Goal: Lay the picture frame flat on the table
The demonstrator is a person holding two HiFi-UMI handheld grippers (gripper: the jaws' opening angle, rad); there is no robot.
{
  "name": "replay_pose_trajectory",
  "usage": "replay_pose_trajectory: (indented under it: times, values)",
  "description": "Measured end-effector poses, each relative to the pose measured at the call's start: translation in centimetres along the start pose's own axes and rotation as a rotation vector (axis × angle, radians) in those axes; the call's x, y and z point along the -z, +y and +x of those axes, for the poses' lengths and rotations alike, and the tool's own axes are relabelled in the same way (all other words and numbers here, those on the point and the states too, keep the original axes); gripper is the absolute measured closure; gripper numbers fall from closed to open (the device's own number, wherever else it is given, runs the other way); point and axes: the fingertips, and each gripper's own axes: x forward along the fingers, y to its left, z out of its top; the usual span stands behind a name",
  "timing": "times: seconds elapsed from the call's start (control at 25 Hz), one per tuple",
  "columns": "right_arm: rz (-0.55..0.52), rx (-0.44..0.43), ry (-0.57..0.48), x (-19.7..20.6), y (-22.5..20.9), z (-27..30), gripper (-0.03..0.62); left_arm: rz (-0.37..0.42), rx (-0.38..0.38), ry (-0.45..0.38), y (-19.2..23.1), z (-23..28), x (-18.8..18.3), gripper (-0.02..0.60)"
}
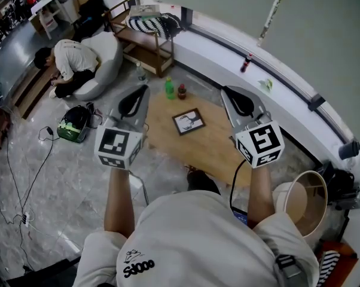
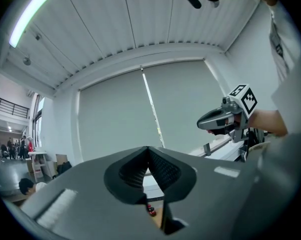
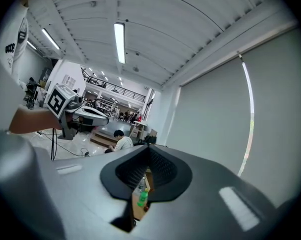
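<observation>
The picture frame [image 1: 188,122], dark-edged with a black-and-white drawing, lies flat, face up, in the middle of the low wooden table [image 1: 219,145]. Both grippers are held high above the table and apart from the frame, pointing roughly level. My left gripper [image 1: 145,89] hangs over the table's left end with its jaws shut and empty [image 2: 149,154]. My right gripper [image 1: 226,91] is over the table's right side, also shut with nothing between its jaws [image 3: 149,156]. Each gripper shows in the other's view: the right gripper [image 2: 225,119] and the left gripper [image 3: 85,115].
A green bottle [image 1: 169,87] and a dark red bottle [image 1: 182,91] stand at the table's far edge. A person [image 1: 72,61] rests on a white beanbag at left, near a wooden bench [image 1: 147,43]. A round basket [image 1: 305,199] stands at right, cables lie on the floor.
</observation>
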Motion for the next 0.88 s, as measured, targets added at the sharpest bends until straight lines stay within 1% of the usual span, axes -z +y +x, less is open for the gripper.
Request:
replay_pose_trajectory:
  times: [0.12, 0.28, 0.52, 0.88]
  values:
    - [-0.017, -0.005, -0.025, -1.2, 0.2, -0.3, 0.592, 0.026, -0.009, -0.022, -0.1, -0.7, -1.4, 0.572]
    - [-0.027, -0.011, -0.019, -1.3, 0.9, -0.7, 0.592, 0.029, -0.004, -0.042, -0.7, -1.6, -2.6, 0.572]
    - [-0.018, -0.016, 0.000, -1.0, 1.5, -0.5, 0.592, 0.017, -0.006, -0.030, -0.5, -2.3, -1.9, 0.572]
    - [-0.007, -0.006, 0.000, -0.9, 2.2, -0.2, 0.592, 0.023, 0.003, -0.026, -0.4, -2.8, -1.7, 0.572]
